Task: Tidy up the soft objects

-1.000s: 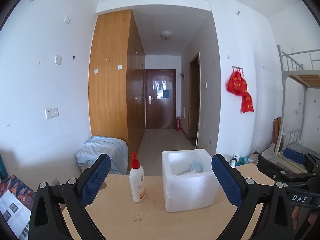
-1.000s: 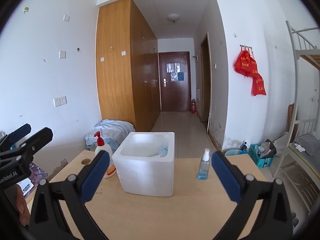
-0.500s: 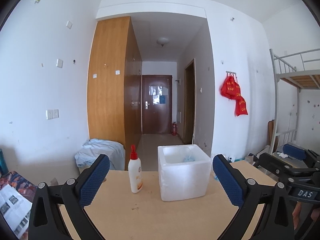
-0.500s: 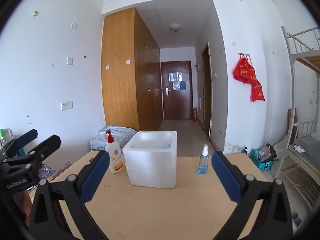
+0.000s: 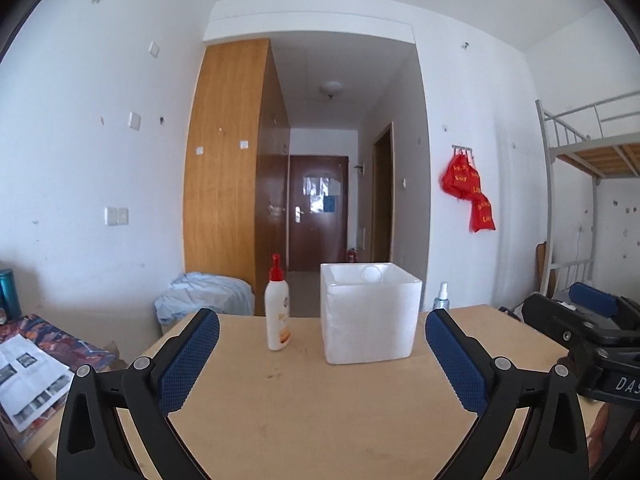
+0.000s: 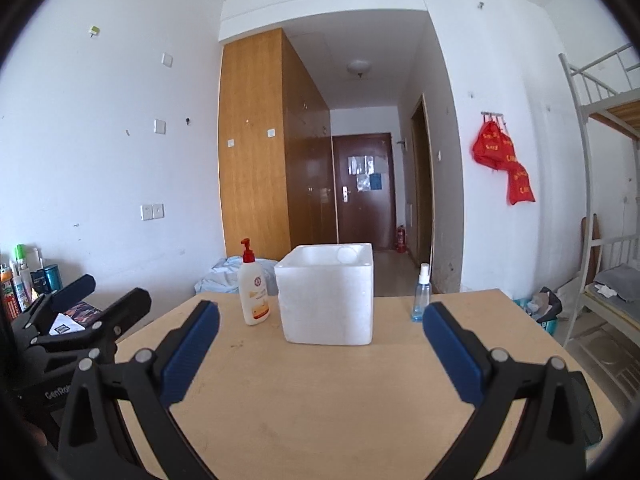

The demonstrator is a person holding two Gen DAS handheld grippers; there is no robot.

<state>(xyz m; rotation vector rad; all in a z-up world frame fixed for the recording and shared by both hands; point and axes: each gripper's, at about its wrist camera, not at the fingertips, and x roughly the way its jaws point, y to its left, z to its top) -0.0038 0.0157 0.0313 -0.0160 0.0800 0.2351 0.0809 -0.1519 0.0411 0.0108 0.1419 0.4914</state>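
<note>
We hold the left gripper (image 5: pixel 322 354) low over the near edge of the table (image 5: pixel 304 412), its blue pads spread wide with nothing between them and nothing touched. The right gripper (image 6: pixel 320 346) sits the same way, wide apart and empty above the near edge.

A white foam box (image 5: pixel 370 320) stands upright toward the far edge, about mid-width. Something pale and round shows just over its rim at the back; we cannot tell what it is. A pump bottle (image 5: pixel 279 312) with a red top stands just beside the box's left side.

The right view shows the blue spray bottle (image 6: pixel 421 295) whole, well apart from the box toward the far right corner; in the left view only its top peeks past the box. The right view alone shows bottles (image 6: pixel 18 280) lined against the left wall.
</note>
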